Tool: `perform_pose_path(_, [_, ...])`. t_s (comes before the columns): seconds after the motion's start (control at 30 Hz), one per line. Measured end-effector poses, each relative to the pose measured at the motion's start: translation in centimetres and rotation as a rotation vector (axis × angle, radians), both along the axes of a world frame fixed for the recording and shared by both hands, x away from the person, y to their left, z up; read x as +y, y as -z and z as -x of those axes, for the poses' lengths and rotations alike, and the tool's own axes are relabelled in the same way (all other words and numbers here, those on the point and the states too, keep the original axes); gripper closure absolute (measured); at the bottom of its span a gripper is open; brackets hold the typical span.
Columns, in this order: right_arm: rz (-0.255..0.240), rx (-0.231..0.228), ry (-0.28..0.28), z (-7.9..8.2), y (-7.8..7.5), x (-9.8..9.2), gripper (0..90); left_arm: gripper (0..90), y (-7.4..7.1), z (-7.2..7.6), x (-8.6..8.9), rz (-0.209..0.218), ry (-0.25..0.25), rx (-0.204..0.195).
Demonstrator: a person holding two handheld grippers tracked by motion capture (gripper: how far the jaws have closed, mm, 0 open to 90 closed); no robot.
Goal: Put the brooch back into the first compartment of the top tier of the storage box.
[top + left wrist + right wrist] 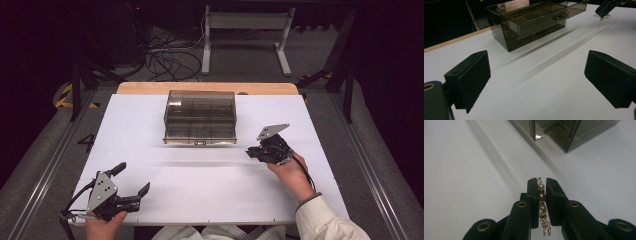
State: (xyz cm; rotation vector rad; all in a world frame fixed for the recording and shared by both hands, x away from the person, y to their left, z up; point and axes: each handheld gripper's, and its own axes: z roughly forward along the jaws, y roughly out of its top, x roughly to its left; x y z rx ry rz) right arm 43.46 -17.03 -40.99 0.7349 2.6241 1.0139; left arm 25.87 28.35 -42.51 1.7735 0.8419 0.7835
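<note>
A smoky see-through drawer box [200, 107] stands at the far middle of the white table [150, 150], its top drawer [200, 136] pulled out toward me. My right gripper [251, 152] hovers just right of the drawer's front. In the right gripper view its jaws [542, 185] are shut on a short string of pearls with gold links [542, 206]. From the left gripper view the box [524, 27], the open drawer [541, 18] and the right gripper [604, 8] lie ahead. My left gripper [133, 178] rests near the front left edge, open and empty [537, 77].
A wooden strip [207, 88] edges the table's far side. Beyond it, on the floor, stand a white frame [245, 35] and loose cables [167, 57]. Dark stands flank the table on both sides.
</note>
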Motion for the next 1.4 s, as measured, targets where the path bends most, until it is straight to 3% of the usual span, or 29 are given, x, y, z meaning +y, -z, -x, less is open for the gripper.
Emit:
perform_pose_path(0.63, [-0.187,-0.128,-0.033,1.3,-2.5,-1.2,82.2,7.3,0.0,0.0,0.0,-0.005,0.001,-0.006])
perform_pose_path(0.9, [-0.224,-0.117,-0.040,1.5,-3.9,-1.3,82.1,7.3,0.0,0.0,0.0,-0.005,0.001,-0.006])
perform_pose_path(1.17, [-0.258,-0.158,-0.054,1.9,-5.3,-1.2,82.1,7.3,0.0,0.0,0.1,-0.005,0.003,-0.005])
perform_pose_path(1.3, [-0.290,-0.217,-0.079,2.4,-5.7,-1.2,82.2,7.3,0.0,0.0,0.1,-0.004,0.001,-0.005])
perform_pose_path(1.4, [-0.290,-0.219,-0.079,2.3,-5.9,-1.2,82.1,7.3,0.0,0.0,0.0,-0.001,0.003,-0.004])
